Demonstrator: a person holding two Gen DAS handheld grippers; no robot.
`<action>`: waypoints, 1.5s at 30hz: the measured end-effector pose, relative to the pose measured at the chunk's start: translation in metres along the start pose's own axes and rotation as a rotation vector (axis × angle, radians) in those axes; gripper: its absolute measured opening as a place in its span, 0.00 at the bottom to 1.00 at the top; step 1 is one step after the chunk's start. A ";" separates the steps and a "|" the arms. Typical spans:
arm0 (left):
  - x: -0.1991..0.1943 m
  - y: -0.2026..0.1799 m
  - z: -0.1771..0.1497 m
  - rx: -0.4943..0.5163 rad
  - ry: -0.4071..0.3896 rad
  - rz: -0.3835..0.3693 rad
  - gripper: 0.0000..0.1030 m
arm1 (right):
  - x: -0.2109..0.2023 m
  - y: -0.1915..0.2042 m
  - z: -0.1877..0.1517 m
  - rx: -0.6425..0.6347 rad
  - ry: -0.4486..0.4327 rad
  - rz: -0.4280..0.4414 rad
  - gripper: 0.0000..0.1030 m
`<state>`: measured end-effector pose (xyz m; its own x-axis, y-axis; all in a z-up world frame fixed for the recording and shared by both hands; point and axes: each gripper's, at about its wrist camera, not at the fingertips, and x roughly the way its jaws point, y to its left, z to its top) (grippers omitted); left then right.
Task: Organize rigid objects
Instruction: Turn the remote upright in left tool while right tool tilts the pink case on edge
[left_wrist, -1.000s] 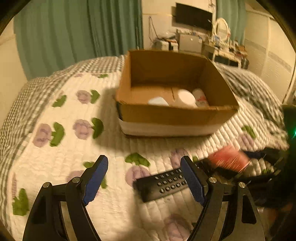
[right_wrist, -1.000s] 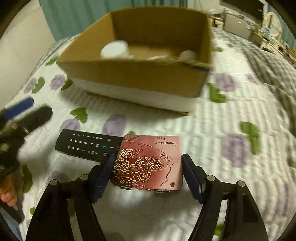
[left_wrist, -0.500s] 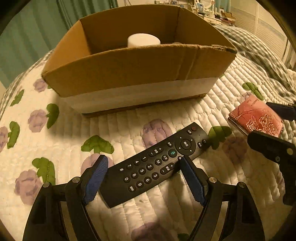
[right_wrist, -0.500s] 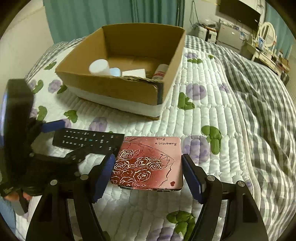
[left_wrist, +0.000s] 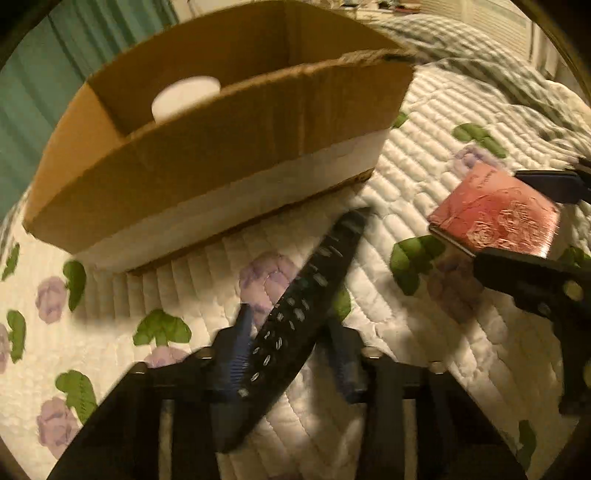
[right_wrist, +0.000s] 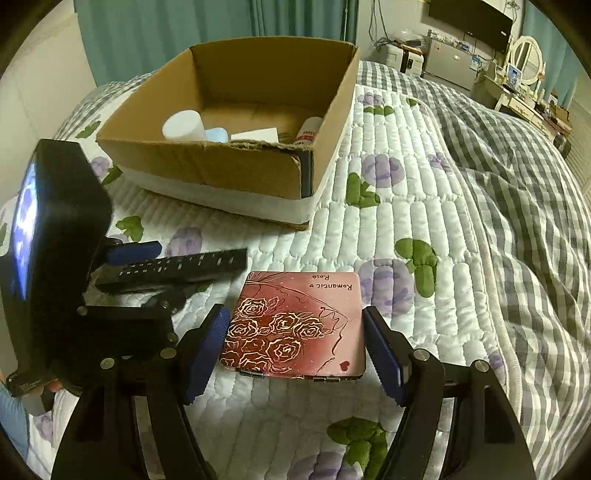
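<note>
A black remote control lies tilted between the fingers of my left gripper, which is shut on it just above the quilt; it also shows in the right wrist view. A pink tin with a rose pattern sits between the fingers of my right gripper, which is shut on its two sides; the tin also shows in the left wrist view. An open cardboard box stands on the bed beyond both, and it shows in the left wrist view too.
The box holds a white jar, a pale blue item, a white card and a small bottle. The flowered quilt covers the bed, with a grey checked blanket at the right.
My left gripper has shut on the remote and tilted it up off the quilt. My right gripper still holds the pink tin in the same grip.
</note>
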<state>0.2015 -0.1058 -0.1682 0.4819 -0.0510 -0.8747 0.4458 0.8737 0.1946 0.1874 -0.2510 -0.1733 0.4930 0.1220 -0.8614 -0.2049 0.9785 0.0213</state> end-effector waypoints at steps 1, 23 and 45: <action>-0.004 0.003 0.000 -0.009 -0.013 -0.005 0.26 | -0.001 0.000 0.000 0.002 -0.006 -0.005 0.71; -0.081 0.034 -0.041 -0.217 -0.115 -0.086 0.19 | 0.026 -0.003 -0.005 0.049 0.137 0.035 0.44; -0.089 0.055 -0.052 -0.331 -0.196 -0.117 0.19 | 0.036 0.039 -0.011 -0.016 0.145 0.128 0.13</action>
<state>0.1439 -0.0277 -0.1030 0.5912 -0.2231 -0.7750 0.2546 0.9635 -0.0831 0.1877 -0.2100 -0.2086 0.3351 0.2186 -0.9165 -0.2719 0.9538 0.1281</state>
